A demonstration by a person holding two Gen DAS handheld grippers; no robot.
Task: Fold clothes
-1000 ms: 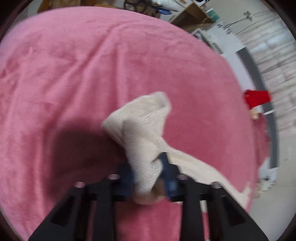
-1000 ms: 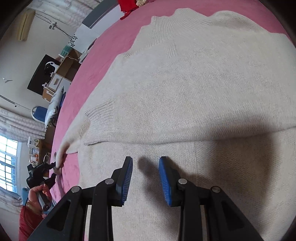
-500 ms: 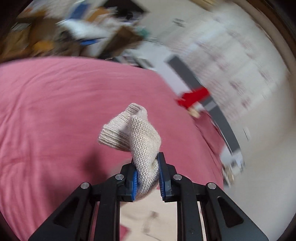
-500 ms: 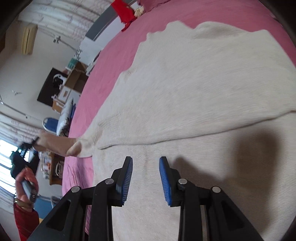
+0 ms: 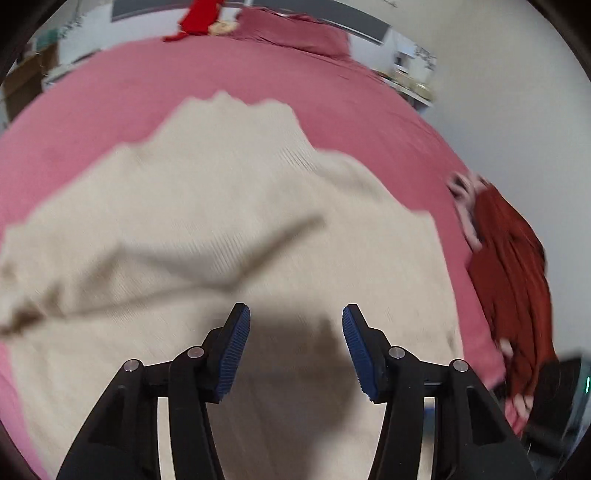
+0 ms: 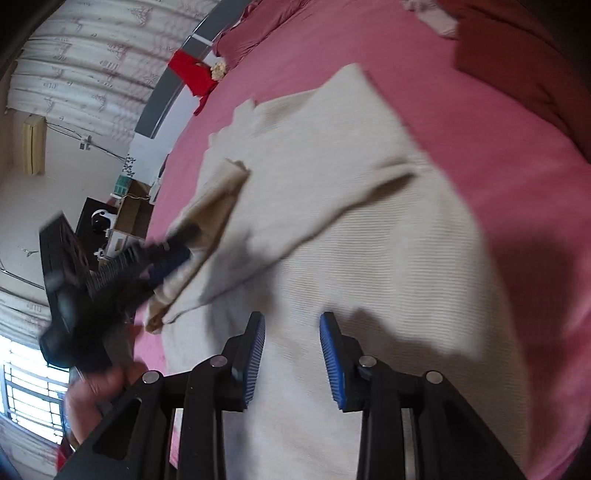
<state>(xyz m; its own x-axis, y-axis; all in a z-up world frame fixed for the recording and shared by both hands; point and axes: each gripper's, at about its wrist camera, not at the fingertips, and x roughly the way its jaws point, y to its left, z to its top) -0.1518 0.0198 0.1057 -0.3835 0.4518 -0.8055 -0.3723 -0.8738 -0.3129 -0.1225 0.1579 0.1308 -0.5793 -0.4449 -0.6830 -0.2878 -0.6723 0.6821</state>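
Note:
A cream knit sweater [image 5: 221, 206] lies spread on the pink bed [image 5: 110, 92]. My left gripper [image 5: 295, 347] hovers over its body, open wide with nothing between the blue pads. In the right wrist view the sweater [image 6: 369, 240] has one sleeve [image 6: 218, 192] folded inward across its body. There the blurred left gripper [image 6: 173, 258] sits right at that sleeve's lower end. My right gripper [image 6: 291, 354] is open just above the sweater's lower part, holding nothing.
A person in dark red clothing [image 5: 509, 266] stands at the bed's right edge, and a hand [image 6: 96, 384] grips the left tool. A red item [image 6: 192, 72] and a pink pillow [image 5: 295, 33] lie at the headboard. Furniture and boxes [image 6: 129, 214] stand beyond the bed's left side.
The left gripper, shut on the sleeve cuff earlier, has swung over the sweater and opened, letting the sleeve go. The sleeve now lies across the body. The right gripper stayed open.

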